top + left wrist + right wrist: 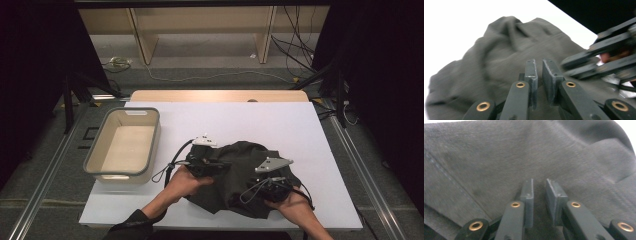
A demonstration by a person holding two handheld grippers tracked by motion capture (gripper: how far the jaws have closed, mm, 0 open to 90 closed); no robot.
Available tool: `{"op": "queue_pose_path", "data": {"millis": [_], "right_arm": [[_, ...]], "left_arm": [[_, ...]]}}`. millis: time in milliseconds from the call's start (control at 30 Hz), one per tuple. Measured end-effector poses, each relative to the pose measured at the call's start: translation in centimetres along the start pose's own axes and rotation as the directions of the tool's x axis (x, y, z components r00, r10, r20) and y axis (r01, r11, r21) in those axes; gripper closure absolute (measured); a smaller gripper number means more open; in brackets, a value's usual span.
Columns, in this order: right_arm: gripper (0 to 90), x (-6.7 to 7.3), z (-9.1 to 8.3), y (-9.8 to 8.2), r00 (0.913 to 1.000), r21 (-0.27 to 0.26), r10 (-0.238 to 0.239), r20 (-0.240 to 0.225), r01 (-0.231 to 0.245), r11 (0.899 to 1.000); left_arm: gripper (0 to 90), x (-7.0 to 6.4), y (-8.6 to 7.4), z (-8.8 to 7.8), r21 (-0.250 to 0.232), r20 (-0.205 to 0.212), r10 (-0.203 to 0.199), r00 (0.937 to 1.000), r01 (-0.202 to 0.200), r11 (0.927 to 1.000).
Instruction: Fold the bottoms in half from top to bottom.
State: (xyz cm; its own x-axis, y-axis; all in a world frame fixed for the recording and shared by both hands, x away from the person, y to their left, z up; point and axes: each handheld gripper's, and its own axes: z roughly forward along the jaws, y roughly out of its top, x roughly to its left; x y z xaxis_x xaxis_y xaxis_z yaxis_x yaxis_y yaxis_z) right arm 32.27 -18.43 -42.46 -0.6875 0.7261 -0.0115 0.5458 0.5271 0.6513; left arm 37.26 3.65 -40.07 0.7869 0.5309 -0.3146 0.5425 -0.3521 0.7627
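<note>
One dark grey garment (240,175) lies crumpled on the near middle of the white tabletop (280,120), and one empty beige tub (125,142) stands well apart at the tabletop's left side. Two tongs work it: the left tongs (541,75) are nearly pressed together, pinching a fold of the cloth at its left edge. The right tongs (539,195), at its near right, are likewise narrowed onto the fabric, and each hand and its cable cover part of the garment.

basket (98,150) left of garment (240,172)
</note>
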Motion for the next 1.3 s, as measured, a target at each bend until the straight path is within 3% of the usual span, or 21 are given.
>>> {"op": "queue_pose_path", "data": {"millis": [133, 267, 367, 467, 600, 767, 900, 1000, 1100, 1133, 1167, 1200, 1233, 1300], "right_arm": [[77.5, 0.6, 0.7, -0.3, 0.9999, 0.026, -0.014, 0.003, 0.014, 1.0], [74.9, 0.3, 0.2, -0.3, 1.0, 0.0, 0.001, 0.006, -0.001, 1.0], [68.8, -0.3, -0.5, -0.4, 0.9989, -0.033, 0.04, 0.026, -0.039, 0.999], [63.5, -1.2, -1.3, -0.6, 0.9948, -0.06, 0.084, 0.059, -0.08, 0.995], [52.9, -2.6, -2.3, -1.1, 0.9837, -0.09, 0.141, 0.111, -0.131, 0.987], [43.7, -3.8, -2.9, -1.8, 0.969, -0.087, 0.208, 0.134, -0.198, 0.976], [35.6, -4.1, -2.6, -2.3, 0.9572, -0.053, 0.253, 0.14, -0.248, 0.967], [31.8, -4.2, -2.2, -2.7, 0.9478, -0.024, 0.293, 0.126, -0.292, 0.956], [28.7, -4.3, -1.5, -3.0, 0.9386, 0.009, 0.328, 0.108, -0.33, 0.944], [28.4, -4.3, -1.2, -3.0, 0.9351, 0.018, 0.339, 0.105, -0.342, 0.939], [28.1, -4.3, -1.0, -3.1, 0.934, 0.026, 0.342, 0.103, -0.346, 0.938], [27.7, -4.3, -0.8, -3.1, 0.9335, 0.034, 0.343, 0.106, -0.348, 0.937], [26.7, -4.3, -0.5, -3.1, 0.9324, 0.041, 0.344, 0.111, -0.35, 0.936], [25.2, -4.6, -0.1, -3.2, 0.9296, 0.052, 0.353, 0.105, -0.36, 0.932]], "left_arm": [[83.3, -1.2, -1.1, 0.8, 0.08, 0.038, 0.051, 0.998, -0.054, 0.9953], [85.5, -0.7, -3.2, 1.4, 0.145, 0.031, 0.042, 0.9986, -0.046, 0.9883], [86.5, -0.1, -4.7, 2.0, 0.177, 0.03, 0.016, 0.9994, -0.021, 0.984], [87.3, -0.3, -5.5, 2.8, 0.202, 0.016, 0.035, 0.9993, -0.037, 0.9787], [86.4, -0.6, -5.6, 2.7, 0.199, 0.018, 0.047, 0.9987, -0.05, 0.9787], [75.7, -0.8, -5.2, 2.1, 0.191, 0.049, 0.042, 0.9979, -0.051, 0.9804], [55.7, -0.8, -4.4, 1.1, 0.176, 0.039, 0.042, 0.9983, -0.048, 0.9832], [47.8, -0.5, -4.0, 0.1, 0.148, 0.0, 0.012, 0.9999, -0.012, 0.9889], [42.7, 0.1, -3.8, -0.4, 0.139, -0.05, -0.015, 0.9986, 0.022, 0.9901], [40.6, 0.1, -3.8, -0.4, 0.139, -0.05, -0.015, 0.9986, 0.022, 0.9901], [37.4, 0.6, -3.7, -0.6, 0.145, -0.105, -0.041, 0.9937, 0.056, 0.9878], [35.1, 1.0, -3.7, -0.6, 0.142, -0.13, -0.065, 0.9894, 0.083, 0.9864], [32.9, 1.3, -3.7, -0.7, 0.146, -0.139, -0.083, 0.9869, 0.103, 0.984], [30.6, 2.1, -3.7, -0.7, 0.145, -0.157, -0.153, 0.9758, 0.176, 0.9737]]}}
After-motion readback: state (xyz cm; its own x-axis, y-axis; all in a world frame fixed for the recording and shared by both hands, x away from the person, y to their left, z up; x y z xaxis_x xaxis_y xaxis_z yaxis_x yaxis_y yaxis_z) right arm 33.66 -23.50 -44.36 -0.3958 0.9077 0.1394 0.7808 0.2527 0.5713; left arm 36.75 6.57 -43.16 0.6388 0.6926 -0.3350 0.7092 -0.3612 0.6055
